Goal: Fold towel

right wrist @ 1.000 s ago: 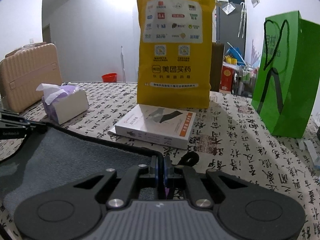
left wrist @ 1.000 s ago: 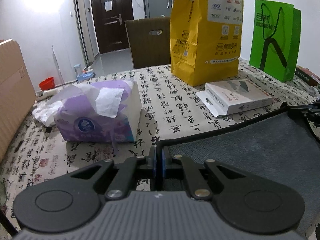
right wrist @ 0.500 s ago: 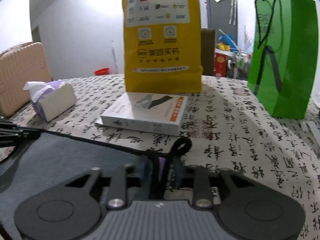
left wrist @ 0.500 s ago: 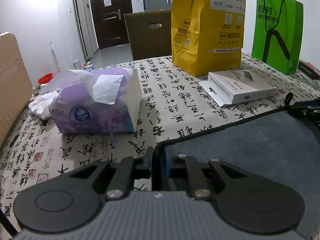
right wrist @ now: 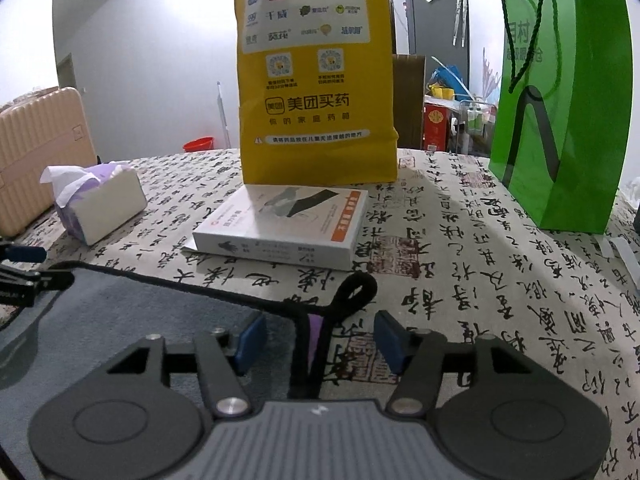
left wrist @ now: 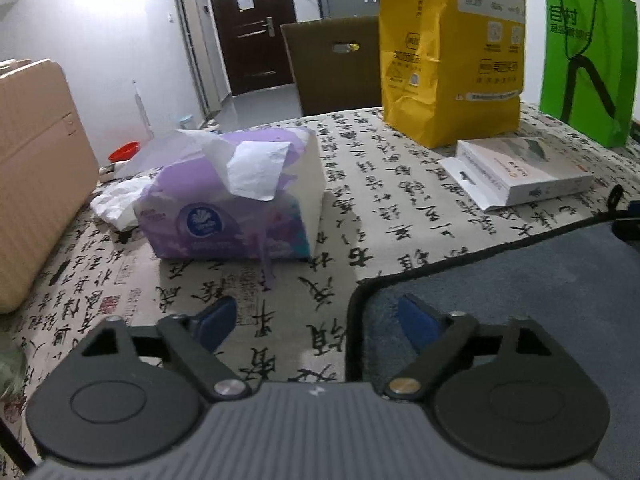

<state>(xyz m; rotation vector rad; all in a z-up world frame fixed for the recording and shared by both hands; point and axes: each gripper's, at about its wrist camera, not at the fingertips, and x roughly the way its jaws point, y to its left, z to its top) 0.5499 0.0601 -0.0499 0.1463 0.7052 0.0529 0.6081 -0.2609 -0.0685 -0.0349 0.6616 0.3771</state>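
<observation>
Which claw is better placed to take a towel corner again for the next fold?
Probably the right claw: open, it straddles the towel corner. The open left claw has the edge off-centre.

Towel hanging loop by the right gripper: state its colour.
Black, matching the edge trim; the hanging loop shows best in the right wrist view, at the grey towel corner.

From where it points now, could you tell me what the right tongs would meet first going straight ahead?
Probably the towel's hanging loop, just ahead of the open right tongs; beyond it, the white box, though depth is unclear.
</observation>
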